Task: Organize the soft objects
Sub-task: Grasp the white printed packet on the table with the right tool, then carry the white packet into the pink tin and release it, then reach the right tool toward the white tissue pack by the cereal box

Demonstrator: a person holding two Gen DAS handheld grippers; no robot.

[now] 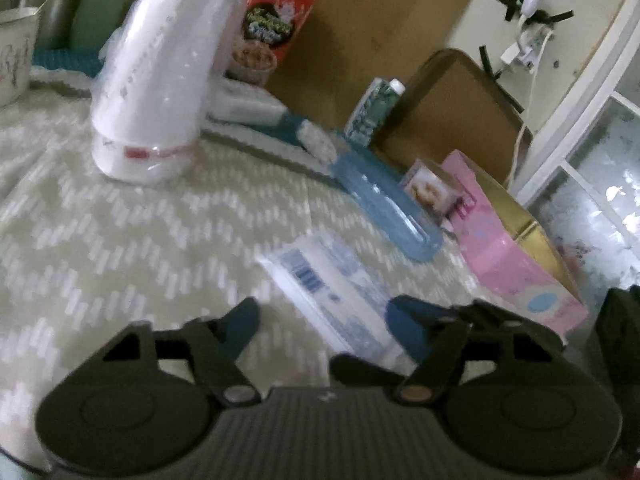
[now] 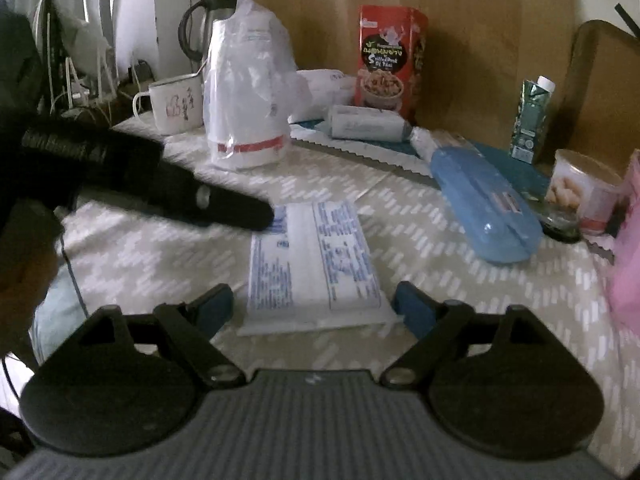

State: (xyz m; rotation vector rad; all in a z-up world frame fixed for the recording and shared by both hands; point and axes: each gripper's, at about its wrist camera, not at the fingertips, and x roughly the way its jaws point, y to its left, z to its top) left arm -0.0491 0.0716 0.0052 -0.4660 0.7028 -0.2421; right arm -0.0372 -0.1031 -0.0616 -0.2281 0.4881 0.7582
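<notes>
A flat, soft white packet with blue print (image 2: 312, 264) lies on the zigzag-patterned tablecloth (image 2: 160, 248). My right gripper (image 2: 314, 308) is open, and the packet's near end sits between its blue fingertips without being squeezed. My left gripper (image 1: 324, 320) is open too. The same packet (image 1: 332, 288) lies between its fingers, close to the right-hand one and apart from the left-hand one. In the right wrist view the left gripper (image 2: 262, 216) comes in from the left, its tip at the packet's far left corner.
A bagged stack of white cups (image 2: 248, 92) stands behind the packet, with a mug (image 2: 176, 104) and a kettle (image 2: 212, 20) to its left. A blue plastic case (image 2: 484, 204), red snack box (image 2: 390, 60), green carton (image 2: 530, 120), snack tin (image 2: 584, 188) and pink box (image 1: 516, 260) line the back and right.
</notes>
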